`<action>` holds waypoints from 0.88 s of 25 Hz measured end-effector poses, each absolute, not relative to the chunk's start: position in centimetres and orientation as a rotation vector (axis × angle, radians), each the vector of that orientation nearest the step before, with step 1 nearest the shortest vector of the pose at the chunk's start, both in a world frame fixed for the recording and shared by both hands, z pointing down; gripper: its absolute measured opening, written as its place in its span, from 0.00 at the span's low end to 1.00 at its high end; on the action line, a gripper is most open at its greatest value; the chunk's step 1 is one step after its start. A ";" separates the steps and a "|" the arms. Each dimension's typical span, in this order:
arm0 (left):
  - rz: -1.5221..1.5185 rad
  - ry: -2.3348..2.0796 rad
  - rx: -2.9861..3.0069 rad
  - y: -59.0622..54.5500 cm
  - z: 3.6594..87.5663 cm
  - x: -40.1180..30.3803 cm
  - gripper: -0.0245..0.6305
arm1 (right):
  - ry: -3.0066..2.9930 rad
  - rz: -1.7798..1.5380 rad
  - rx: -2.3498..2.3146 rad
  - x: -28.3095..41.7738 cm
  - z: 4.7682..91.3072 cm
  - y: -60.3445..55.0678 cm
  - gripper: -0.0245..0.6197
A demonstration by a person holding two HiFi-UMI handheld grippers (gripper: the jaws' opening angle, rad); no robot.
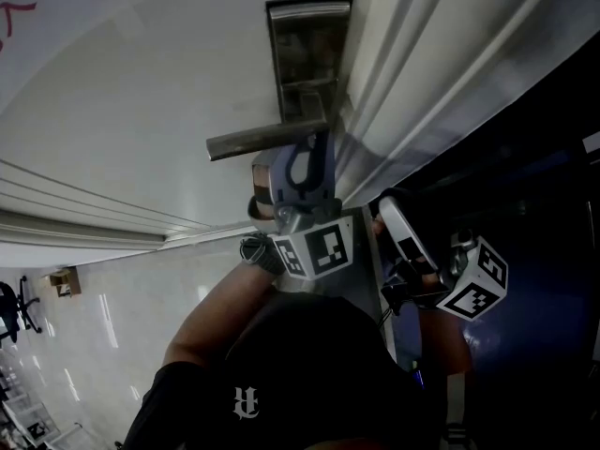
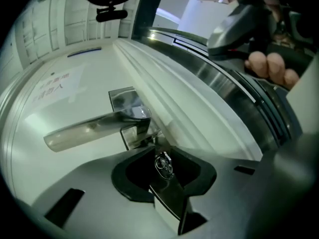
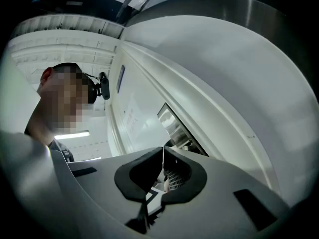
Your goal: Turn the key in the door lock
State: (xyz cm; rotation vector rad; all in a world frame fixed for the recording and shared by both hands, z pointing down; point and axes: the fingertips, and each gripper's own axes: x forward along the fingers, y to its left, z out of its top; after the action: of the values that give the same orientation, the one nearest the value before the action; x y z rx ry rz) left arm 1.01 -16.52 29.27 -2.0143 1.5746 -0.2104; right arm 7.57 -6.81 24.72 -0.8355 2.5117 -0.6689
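Observation:
A steel lock plate (image 1: 309, 54) with a lever handle (image 1: 262, 141) is mounted on the white door. My left gripper (image 1: 302, 172) sits just below the handle, pressed up to the lock. In the left gripper view its jaws (image 2: 158, 153) are shut on a small metal key (image 2: 163, 164) with a ring, under the handle (image 2: 94, 128). The lock hole itself is hidden by the jaws. My right gripper (image 1: 386, 204) hangs off to the right, apart from the door hardware. Its jaws (image 3: 163, 151) are shut with nothing between them, and the lock plate (image 3: 172, 121) shows beyond them.
White moulded door edge (image 1: 441, 73) runs diagonally right of the lock, with a dark gap (image 1: 544, 186) beyond it. Glossy floor (image 1: 103, 326) lies at lower left, with a chair (image 1: 14, 312) far off. The person's dark sleeve (image 1: 309, 373) fills the bottom.

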 end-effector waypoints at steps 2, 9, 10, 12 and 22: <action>-0.219 1.542 -1.944 -16.3 29.4 1.3 0.11 | 2.508 -0.675 -0.843 7.6 24.9 -7.0 0.06; -0.300 1.400 -1.806 -16.0 29.9 1.7 0.07 | 2.491 -0.682 -0.865 7.9 25.2 -7.3 0.06; -0.322 1.374 -1.793 -16.0 29.9 1.8 0.07 | 2.489 -0.681 -0.865 7.9 25.2 -7.3 0.06; -0.372 1.321 -1.768 -16.0 30.1 1.9 0.07 | 2.484 -0.678 -0.864 8.0 25.2 -7.3 0.06; -0.671 1.047 -1.525 -16.0 31.0 2.5 0.05 | 2.468 -0.676 -0.850 7.8 25.2 -7.4 0.06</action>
State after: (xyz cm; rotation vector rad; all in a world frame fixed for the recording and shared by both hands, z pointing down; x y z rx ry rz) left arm 2.52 -16.02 30.98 -1.5248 1.0467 -0.6706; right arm 7.83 -7.42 25.22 -0.8500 2.4681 -0.6758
